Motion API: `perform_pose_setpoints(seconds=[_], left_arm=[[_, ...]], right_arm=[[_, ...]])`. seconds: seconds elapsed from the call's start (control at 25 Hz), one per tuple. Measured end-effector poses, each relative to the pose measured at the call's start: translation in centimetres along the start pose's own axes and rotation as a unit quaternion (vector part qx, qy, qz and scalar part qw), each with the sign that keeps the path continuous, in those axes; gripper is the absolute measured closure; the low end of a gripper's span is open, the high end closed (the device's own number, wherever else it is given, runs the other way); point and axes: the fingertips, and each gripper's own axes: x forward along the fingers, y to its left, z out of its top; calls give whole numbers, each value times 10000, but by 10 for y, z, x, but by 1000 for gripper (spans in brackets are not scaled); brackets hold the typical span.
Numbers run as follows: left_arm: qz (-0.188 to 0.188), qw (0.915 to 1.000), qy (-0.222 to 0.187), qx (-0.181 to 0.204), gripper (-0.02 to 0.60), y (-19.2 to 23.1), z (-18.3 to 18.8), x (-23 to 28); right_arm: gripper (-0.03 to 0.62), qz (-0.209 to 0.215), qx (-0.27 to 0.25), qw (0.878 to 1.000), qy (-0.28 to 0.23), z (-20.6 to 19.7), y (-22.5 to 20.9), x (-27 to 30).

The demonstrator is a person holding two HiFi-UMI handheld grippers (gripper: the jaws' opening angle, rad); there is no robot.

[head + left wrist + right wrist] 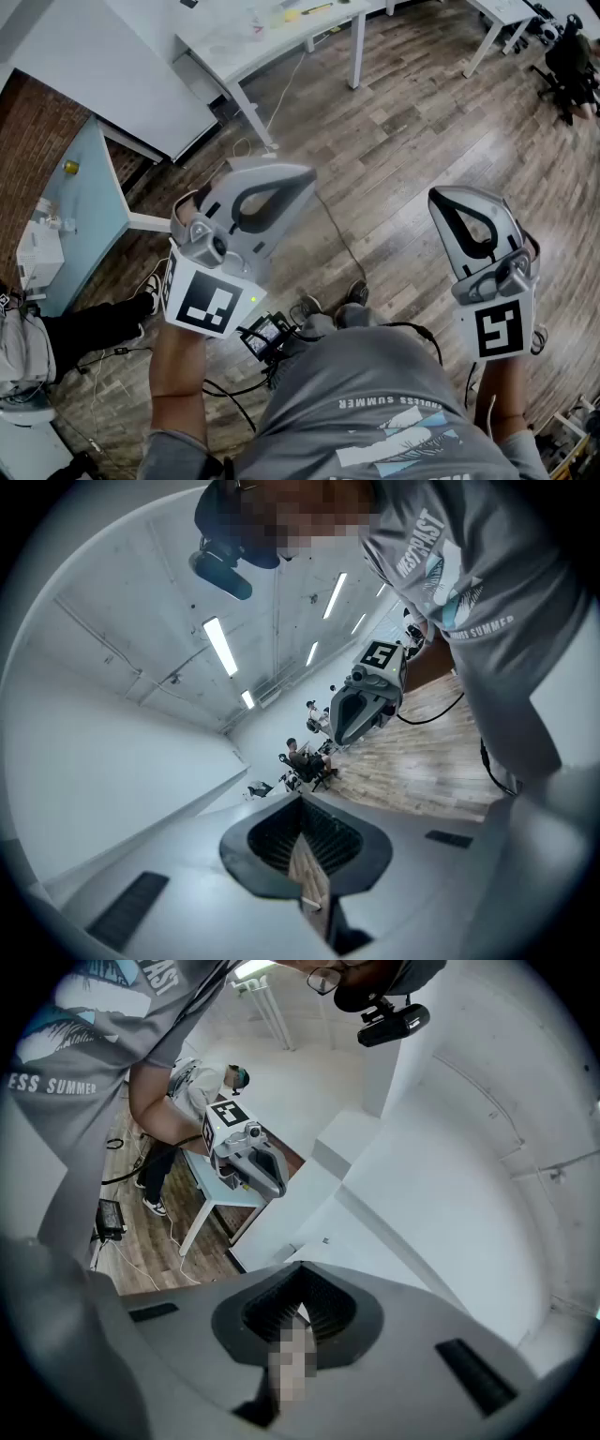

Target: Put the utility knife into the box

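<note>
My left claw (295, 183) and right claw (448, 202) were clenched empty at mid-frame, over the floor (403, 122). I saw no knife and no box, so I judged nothing done.

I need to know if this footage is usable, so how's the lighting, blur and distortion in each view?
Head view: sharp, evenly lit, mild sheen on the wooden floor. Left gripper view: heavy fisheye with dark corners, ceiling lights blown out, mosaic patch up top. Right gripper view: same fisheye and dark rim, mosaic patch over part of the right tool.
</note>
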Motion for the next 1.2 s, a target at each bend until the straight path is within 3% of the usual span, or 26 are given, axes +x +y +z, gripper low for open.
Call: perform_pose_setpoints(seconds=[0.24,0.68,0.96,1.2], left_arm=[[-33,9999,111,33,571,-2,9,31],[-275,9995,-8,142,571,0,23,68],[-494,9984,-254,80,571,15,0,85],[-539,9970,-547,-16,571,57,-29,88]], right_arm=[[583,10,94,9999,-94,-21,-18,-13],[583,-353,398,9985,-151,-43,-41,-28],[583,-560,538,9968,184,-56,-51,-7],[583,-711,553,9948,472,-47,-71,30]])
